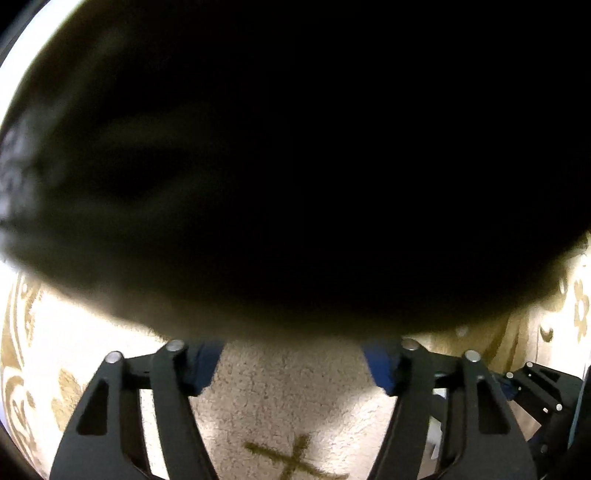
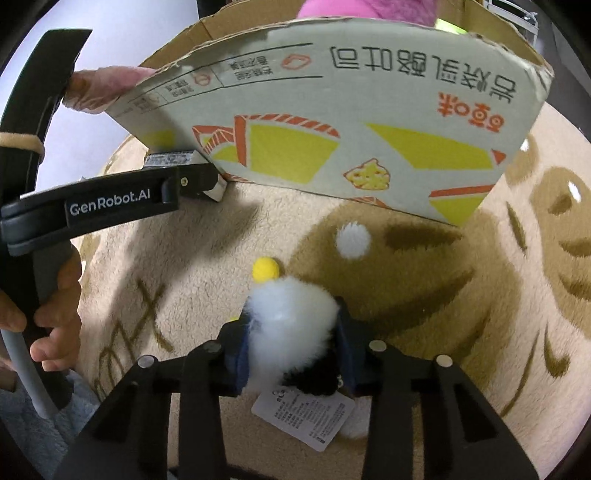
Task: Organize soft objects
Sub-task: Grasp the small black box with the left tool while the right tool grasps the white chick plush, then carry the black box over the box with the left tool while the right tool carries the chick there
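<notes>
In the right wrist view my right gripper is shut on a white and black plush toy with a paper tag, held just above the beige rug. A yellow pom-pom and a white one show by the toy. A cardboard box stands ahead, with pink plush inside. My left gripper reaches to the box's left side. In the left wrist view a dark blurred mass covers the fingertips; the blue pads stand wide apart.
A pink plush piece sticks out at the box's left edge. The patterned rug lies under both grippers. A hand grips the left tool's handle.
</notes>
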The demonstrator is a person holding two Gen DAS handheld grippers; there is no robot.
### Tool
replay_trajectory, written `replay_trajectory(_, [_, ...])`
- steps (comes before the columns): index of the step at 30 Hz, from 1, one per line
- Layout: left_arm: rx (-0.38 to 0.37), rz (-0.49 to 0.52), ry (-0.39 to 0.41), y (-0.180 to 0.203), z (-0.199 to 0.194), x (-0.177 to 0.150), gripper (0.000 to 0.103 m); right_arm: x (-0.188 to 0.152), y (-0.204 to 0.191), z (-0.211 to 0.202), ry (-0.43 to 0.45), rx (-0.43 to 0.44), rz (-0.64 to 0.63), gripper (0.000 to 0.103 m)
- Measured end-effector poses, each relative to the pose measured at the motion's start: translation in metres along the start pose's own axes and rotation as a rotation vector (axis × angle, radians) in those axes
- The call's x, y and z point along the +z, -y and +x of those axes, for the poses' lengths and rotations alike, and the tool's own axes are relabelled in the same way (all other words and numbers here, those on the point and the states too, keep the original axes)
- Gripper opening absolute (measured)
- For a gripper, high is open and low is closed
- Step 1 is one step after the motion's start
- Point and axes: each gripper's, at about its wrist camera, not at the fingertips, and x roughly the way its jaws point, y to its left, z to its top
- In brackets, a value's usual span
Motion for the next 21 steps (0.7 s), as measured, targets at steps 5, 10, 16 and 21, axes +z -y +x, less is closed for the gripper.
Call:
replay_trajectory(5, [0.022, 0.005, 0.011, 0.000, -0.003, -0.003, 0.064, -0.001, 0.002, -0.002, 0.005, -0.009, -0.008, 0.037])
replay_trajectory(10, [0.033, 0.007, 0.035, 0.005, -0.013, -0.006, 0.064, 0.000, 0.000, -0.002, 0.017, -0.004, 0.003, 0.033])
replay_trajectory(16, [0.054, 0.014, 0.074, 0.014, -0.033, -0.017, 0.064, -0.001, 0.005, -0.012, 0.051, 0.006, 0.022, 0.032])
replay_trajectory(21, [0.066, 0.017, 0.114, 0.016, -0.056, -0.022, 0.064, -0.004, 0.009, -0.041, 0.154, 0.013, 0.037, 0.032])
